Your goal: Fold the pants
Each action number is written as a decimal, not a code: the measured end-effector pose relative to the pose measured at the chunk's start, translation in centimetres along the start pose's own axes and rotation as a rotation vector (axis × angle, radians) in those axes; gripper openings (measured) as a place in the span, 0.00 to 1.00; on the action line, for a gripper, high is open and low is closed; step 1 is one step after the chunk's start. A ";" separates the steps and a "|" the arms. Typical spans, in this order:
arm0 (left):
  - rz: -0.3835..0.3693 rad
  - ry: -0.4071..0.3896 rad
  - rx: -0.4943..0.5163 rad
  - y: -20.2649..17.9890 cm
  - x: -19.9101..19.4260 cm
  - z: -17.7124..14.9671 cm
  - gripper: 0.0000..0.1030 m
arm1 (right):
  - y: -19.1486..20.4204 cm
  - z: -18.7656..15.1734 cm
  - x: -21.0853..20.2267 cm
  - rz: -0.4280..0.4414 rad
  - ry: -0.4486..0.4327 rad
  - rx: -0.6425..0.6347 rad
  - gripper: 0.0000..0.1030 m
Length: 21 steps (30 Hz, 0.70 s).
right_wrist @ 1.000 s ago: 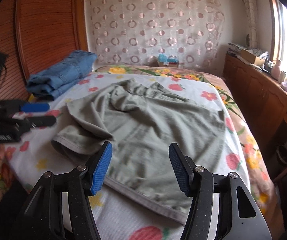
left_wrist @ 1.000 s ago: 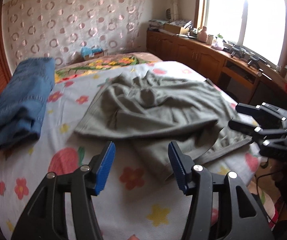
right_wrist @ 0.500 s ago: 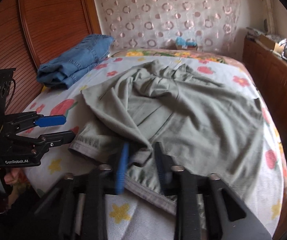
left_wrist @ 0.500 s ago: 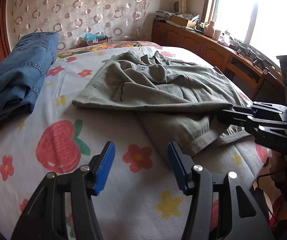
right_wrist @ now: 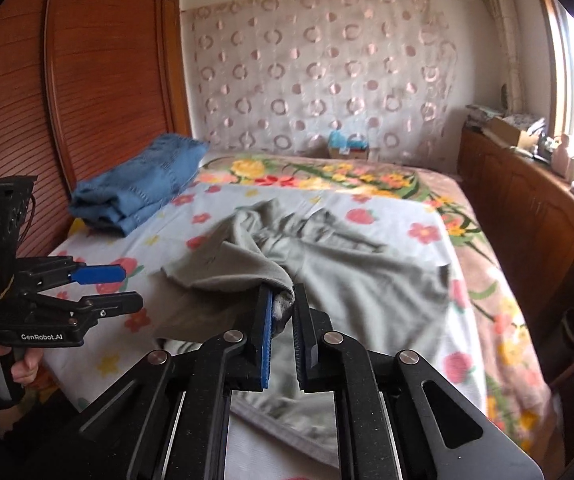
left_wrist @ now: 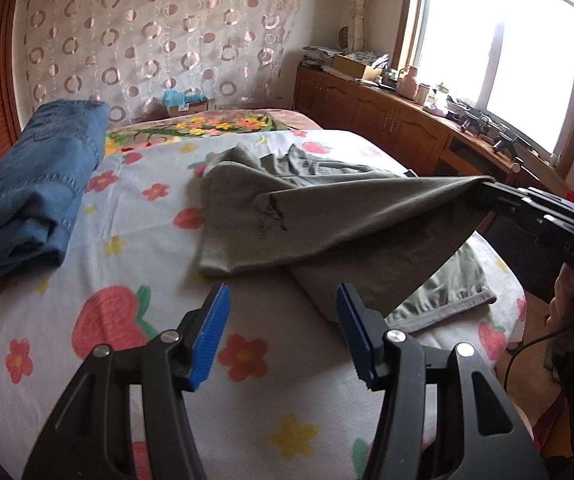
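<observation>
Pants (left_wrist: 327, 216) lie on the bed (left_wrist: 135, 264), one corner lifted and clamped in the right tongs (right_wrist: 283, 308), which have just closed, while the left tongs (left_wrist: 281, 320) stand apart, empty, just beside the near hem.

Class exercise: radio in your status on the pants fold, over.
Right tool just closed, shut on grey pants, edge lifted off bed. Left tool open, empty, over floral sheet. Folded jeans lie apart, nothing blocking.
</observation>
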<state>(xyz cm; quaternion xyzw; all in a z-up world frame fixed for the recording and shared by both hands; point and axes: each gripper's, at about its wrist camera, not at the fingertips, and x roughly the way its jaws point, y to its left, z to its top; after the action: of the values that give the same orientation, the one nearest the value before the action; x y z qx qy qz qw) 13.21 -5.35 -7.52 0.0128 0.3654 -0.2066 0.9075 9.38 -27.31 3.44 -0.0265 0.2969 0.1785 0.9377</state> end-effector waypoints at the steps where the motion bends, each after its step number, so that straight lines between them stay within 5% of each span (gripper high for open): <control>1: 0.000 -0.001 0.006 -0.3 0.1 0.2 0.53 | -0.5 0.0 -0.6 -0.008 -0.006 0.005 0.06; 12: -0.024 -0.006 0.030 -2.4 0.3 0.5 0.53 | -3.5 -1.8 -3.7 -0.075 -0.009 0.028 0.06; 21: -0.024 0.009 0.043 -3.3 1.3 0.4 0.53 | -4.2 -5.0 -2.8 -0.092 0.077 0.040 0.06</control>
<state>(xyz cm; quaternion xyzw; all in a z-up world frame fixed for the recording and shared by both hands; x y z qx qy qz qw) 12.99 -8.92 -7.67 0.0287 0.3652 -0.2252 0.9028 5.97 -32.93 0.66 -0.0283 0.3348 0.1279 0.9331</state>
